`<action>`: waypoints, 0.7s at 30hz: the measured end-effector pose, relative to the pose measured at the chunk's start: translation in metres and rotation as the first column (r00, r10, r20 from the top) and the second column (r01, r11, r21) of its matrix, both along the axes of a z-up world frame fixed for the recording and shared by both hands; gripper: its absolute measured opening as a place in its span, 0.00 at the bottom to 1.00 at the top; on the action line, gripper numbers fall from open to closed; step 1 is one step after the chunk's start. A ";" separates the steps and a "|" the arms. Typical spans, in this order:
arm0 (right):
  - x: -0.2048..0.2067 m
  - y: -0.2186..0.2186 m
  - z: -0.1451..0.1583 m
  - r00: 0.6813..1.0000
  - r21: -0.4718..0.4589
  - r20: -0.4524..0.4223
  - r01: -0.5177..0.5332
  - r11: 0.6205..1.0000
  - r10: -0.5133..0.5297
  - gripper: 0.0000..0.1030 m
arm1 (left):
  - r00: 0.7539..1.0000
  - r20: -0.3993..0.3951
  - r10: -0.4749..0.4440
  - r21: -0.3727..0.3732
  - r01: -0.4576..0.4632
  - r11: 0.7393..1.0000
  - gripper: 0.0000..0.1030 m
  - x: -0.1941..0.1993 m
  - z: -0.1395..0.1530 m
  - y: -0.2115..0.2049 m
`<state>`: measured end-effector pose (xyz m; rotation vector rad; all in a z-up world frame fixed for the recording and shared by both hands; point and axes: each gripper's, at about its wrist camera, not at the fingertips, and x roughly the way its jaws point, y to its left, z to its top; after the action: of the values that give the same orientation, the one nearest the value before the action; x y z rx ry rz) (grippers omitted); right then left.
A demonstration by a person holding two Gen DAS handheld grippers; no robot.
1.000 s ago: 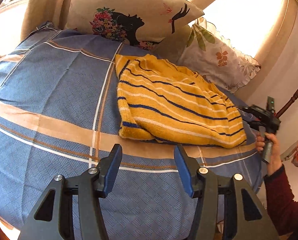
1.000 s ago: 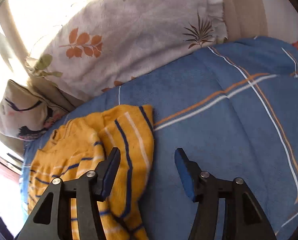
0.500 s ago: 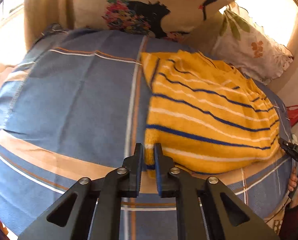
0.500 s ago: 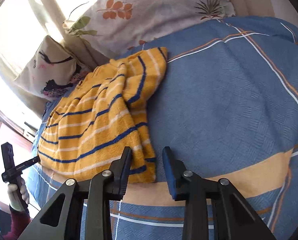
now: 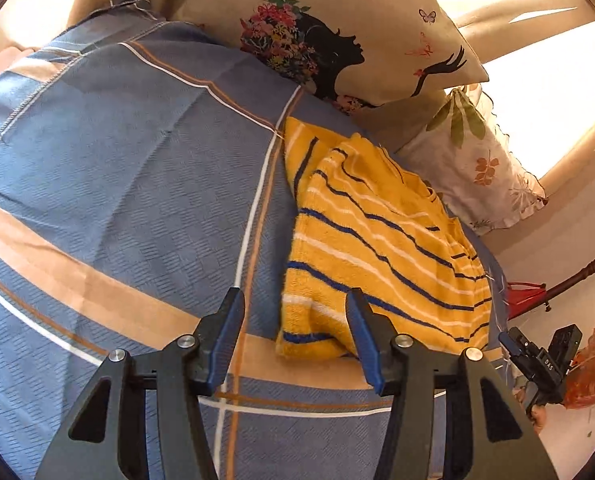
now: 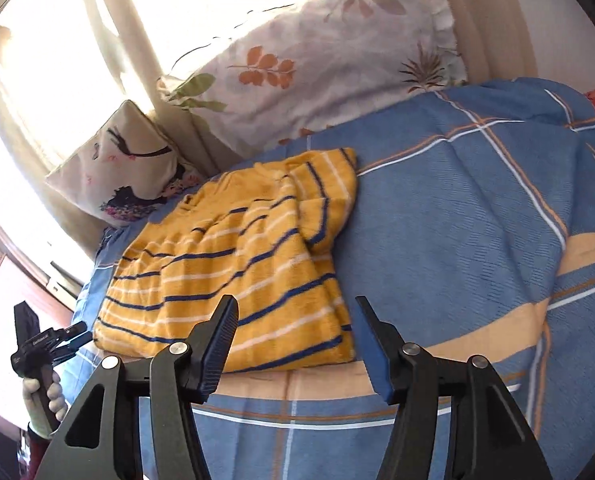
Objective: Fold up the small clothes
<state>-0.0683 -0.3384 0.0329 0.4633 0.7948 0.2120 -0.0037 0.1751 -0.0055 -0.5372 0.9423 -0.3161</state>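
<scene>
A yellow sweater with blue and white stripes lies folded on the blue plaid bedspread. My left gripper is open and empty, hovering just before the sweater's near left corner. In the right wrist view the sweater lies flat, with a sleeve folded over its top. My right gripper is open and empty, just before the sweater's near right corner. Each gripper shows small in the other's view, the right one and the left one.
Two pillows lean at the head of the bed: one with a woman's silhouette and a floral one. Bright curtained windows stand behind them. A red object and a wooden rod stand off the bed's right side.
Half a second ago both grippers were nearly shut at the sweater's near corners. Now both have opened and drawn back a little. The sweater lies in place.
</scene>
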 end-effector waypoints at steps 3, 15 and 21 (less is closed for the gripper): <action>0.006 0.020 -0.001 0.999 -0.002 0.001 -0.038 0.999 0.038 0.65 | 1.000 0.020 -0.015 -0.016 0.015 1.000 0.56 0.013 0.000 -0.011; 0.010 0.027 -0.018 0.999 0.065 -0.002 -0.040 0.997 0.040 0.66 | 0.995 -0.010 -0.102 -0.064 0.101 0.993 0.66 0.046 -0.014 -0.039; 0.022 0.064 0.001 0.991 0.039 0.054 -0.128 0.991 0.126 0.69 | 0.995 -0.003 -0.100 -0.063 0.100 0.993 0.19 0.036 -0.010 -0.039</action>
<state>-0.0468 -0.2748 0.0336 0.4460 0.7708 0.3587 0.0325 0.1356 -0.0152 -0.5494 0.9697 -0.4352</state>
